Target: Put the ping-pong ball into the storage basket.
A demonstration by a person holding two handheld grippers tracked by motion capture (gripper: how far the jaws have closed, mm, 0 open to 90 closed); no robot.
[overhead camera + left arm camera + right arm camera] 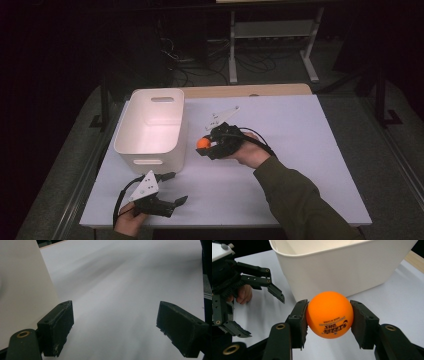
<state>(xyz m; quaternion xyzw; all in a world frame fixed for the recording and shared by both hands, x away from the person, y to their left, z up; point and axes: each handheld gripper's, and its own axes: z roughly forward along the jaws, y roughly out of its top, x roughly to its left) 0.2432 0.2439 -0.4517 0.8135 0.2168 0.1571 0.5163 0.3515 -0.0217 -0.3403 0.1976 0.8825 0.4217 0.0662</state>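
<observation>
Toward the lower left of the high view, your left hand holds the left gripper low over the white table, its grey three-cornered plate facing up. Its jaws stand released and wide apart with nothing between them; in the left gripper view they frame bare tabletop, and the near wall of the white bin fills the left edge of that picture. From the right gripper view you see this same gripper at the left edge, jaws spread, fingers curled behind it.

Just right of it and higher in the high view sits the white bin, upright, slot handles at both short ends, its inside looking bare as far as you can see.

Right of the bin, near the middle of the frame, your right gripper is clenched on an orange ball, held just beside the bin's right wall. In the right gripper view the ball sits squarely between the two black jaws, both pads touching it, printed lettering upside down on its lower face, the bin's wall rising close behind.

Your right hand and green sleeve run off to the lower right.
</observation>
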